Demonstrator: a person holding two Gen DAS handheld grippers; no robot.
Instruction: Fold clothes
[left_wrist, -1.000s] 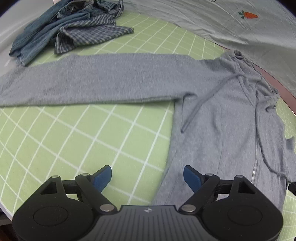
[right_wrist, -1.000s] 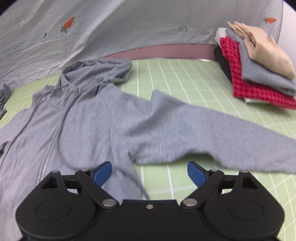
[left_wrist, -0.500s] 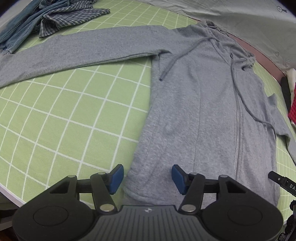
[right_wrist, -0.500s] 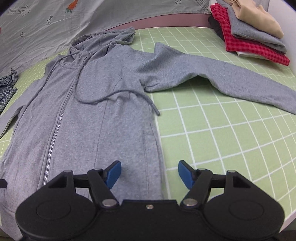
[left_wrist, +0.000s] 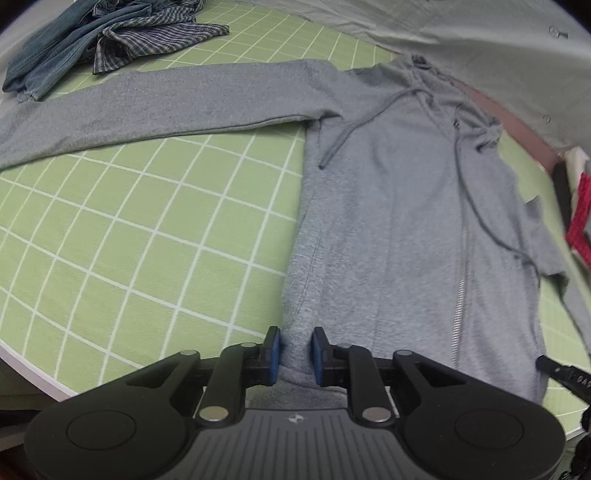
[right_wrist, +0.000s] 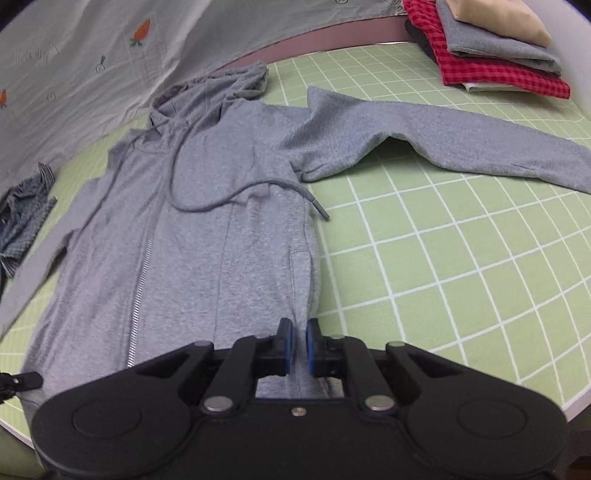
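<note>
A green mat (left_wrist: 147, 236) ruled in white squares covers the table, with a pale sheet (right_wrist: 92, 55) printed with little carrots hanging behind it. The grey hoodie (left_wrist: 388, 221) lies face up and zipped on the mat, hood toward the sheet, both sleeves flung straight out to the sides, hem at the near edge.

The left gripper (left_wrist: 295, 350) is at one bottom corner of the hem, jaws closing with a ridge of grey cloth bunched between the blue pads. The right gripper (right_wrist: 297, 347) is at the other bottom corner, jaws closing too and nearly together, cloth between them. From here I'd say this is the grab before the hem is carried up toward the hood. To do it well, both pinches should catch front and back layers together, and the two hands should lift evenly so the zip stays straight.

The sleeves look like the snag: still spread wide, they will trail outside any fold of the body. The drawstrings (right_wrist: 229, 195) wander loose across the chest and could get trapped in a crease.

A crumpled pile (left_wrist: 103, 37) of denim and check sits beyond the left sleeve, and a folded stack (right_wrist: 495, 51) beyond the right; both seem clear of the lift.
</note>
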